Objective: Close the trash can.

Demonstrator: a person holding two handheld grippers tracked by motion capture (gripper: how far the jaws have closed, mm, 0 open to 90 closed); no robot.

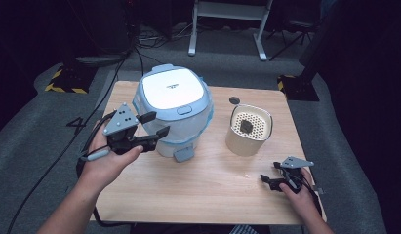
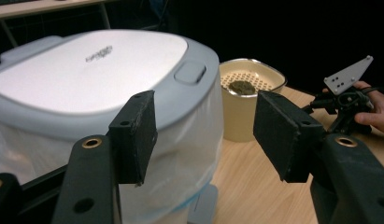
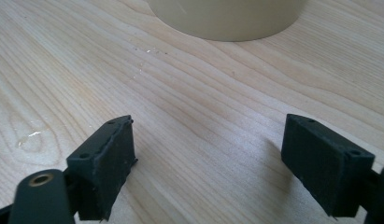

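A white bin with a pale blue rim and a clear plastic liner (image 1: 174, 109) stands at the back left of the wooden table (image 1: 208, 195). My left gripper (image 1: 158, 124) is open beside its front left wall, jaws pointing toward it with nothing between them. In the left gripper view the bin (image 2: 87, 79) rises just behind the spread jaws of my left gripper (image 2: 206, 126). A cream container (image 1: 249, 129) with a perforated insert and a dark lump on it stands at the right. My right gripper (image 1: 270, 171) rests low near the front right, open and empty; the right gripper view looks between its pads (image 3: 110, 163) toward the container's base (image 3: 227, 18).
A small dark disc (image 1: 234, 100) lies on the table behind the cream container. Bare wood spreads between the two grippers. Black cables trail off the table's left side. Past the far edge are grey floor and the legs of a white stand (image 1: 227, 29).
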